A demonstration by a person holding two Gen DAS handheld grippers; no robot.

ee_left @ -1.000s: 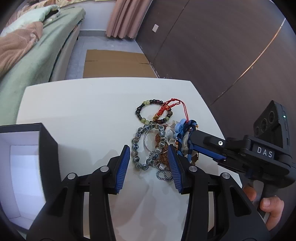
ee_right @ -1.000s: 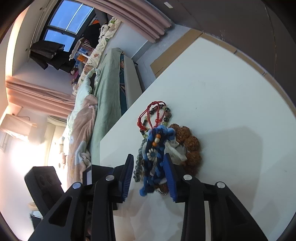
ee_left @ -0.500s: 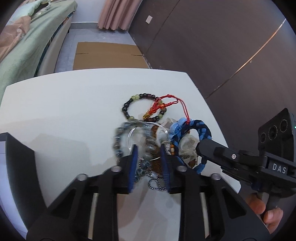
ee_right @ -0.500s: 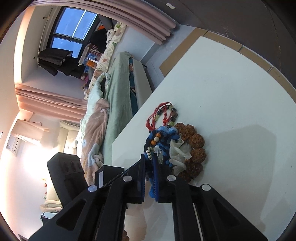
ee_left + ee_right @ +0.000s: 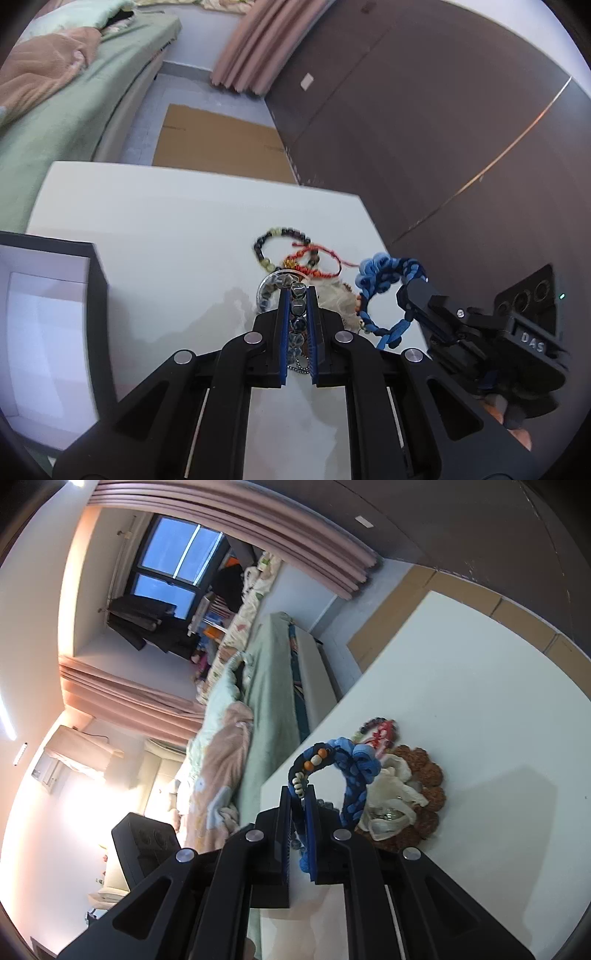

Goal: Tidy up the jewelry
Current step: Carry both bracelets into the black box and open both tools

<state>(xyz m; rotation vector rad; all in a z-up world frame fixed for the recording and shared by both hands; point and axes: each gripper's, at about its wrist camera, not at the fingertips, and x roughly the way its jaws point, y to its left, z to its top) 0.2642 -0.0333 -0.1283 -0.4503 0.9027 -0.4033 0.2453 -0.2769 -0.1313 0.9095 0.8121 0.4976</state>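
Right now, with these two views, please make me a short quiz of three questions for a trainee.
1. True or false: the left gripper is shut on the grey beads.
2. What does the right gripper hold? A) red cord B) blue bracelet C) brown beads
3. Fill in: the open box lies on the ___ side of the left wrist view.

Key: 1 true; 2 B; 3 left.
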